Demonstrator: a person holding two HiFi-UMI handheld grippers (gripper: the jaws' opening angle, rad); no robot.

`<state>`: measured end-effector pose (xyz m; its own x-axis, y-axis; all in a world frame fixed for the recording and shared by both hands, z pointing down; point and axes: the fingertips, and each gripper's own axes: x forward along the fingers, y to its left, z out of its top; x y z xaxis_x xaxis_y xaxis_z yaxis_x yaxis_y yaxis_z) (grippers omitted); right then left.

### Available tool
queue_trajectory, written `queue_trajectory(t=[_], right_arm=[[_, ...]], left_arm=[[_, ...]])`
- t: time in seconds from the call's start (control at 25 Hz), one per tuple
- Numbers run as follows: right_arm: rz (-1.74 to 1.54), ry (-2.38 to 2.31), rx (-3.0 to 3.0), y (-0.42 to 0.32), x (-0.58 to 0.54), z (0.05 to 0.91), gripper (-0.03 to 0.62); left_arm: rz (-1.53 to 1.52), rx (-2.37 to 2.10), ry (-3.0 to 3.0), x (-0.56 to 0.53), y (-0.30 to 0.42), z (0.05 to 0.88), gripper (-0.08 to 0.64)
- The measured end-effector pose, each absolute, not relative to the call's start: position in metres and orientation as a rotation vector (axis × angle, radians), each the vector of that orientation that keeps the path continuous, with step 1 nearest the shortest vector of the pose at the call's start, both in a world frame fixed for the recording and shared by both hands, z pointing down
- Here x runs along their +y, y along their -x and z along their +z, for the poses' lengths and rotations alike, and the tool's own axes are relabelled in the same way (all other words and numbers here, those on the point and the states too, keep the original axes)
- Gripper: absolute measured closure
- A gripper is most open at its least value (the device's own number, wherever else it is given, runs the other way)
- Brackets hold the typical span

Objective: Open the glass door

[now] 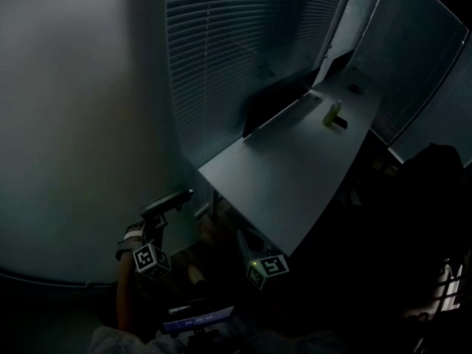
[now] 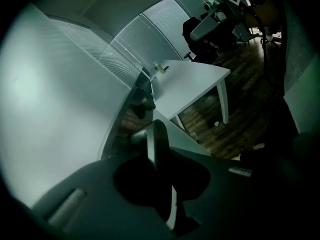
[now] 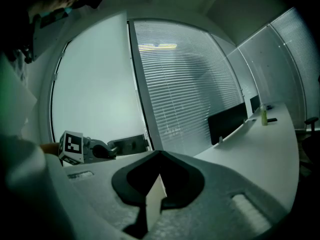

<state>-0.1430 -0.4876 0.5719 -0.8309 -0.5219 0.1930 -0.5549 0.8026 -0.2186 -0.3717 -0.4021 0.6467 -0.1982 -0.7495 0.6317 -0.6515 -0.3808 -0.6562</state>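
Observation:
The frosted glass door (image 1: 74,124) fills the left of the head view. My left gripper (image 1: 177,196) reaches to the door's edge. In the left gripper view its jaws are closed on a dark, upright door handle (image 2: 156,139) with a round shaft beside it. The frosted pane (image 2: 55,94) runs along the left of that view. My right gripper (image 1: 245,240) hangs lower, by the table's near corner. It is shut with nothing in it (image 3: 155,201). The right gripper view shows the left gripper (image 3: 131,144) against the door (image 3: 95,94).
A long grey table (image 1: 295,168) runs away to the right, with a small bottle (image 1: 332,113) and a dark monitor (image 1: 276,102) on it. Slatted blinds (image 1: 221,50) cover the wall behind it. A dark chair (image 1: 435,175) stands at the right. The room is dim.

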Motion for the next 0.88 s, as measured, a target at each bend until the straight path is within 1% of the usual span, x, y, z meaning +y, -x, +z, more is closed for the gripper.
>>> queue_trajectory(t=[0.32,0.88], right_arm=[[0.416,-0.857,-2.855,0.120,-0.465,0.557,0.591],[0.400,-0.849,-2.851,0.074,-0.430,0.554,0.591]], left_arm=[[-1.642,1.650,1.938,-0.388,0.349,0.643,0.526],[-1.631,1.571,1.981,-0.356,0.309,0.644,0.522]])
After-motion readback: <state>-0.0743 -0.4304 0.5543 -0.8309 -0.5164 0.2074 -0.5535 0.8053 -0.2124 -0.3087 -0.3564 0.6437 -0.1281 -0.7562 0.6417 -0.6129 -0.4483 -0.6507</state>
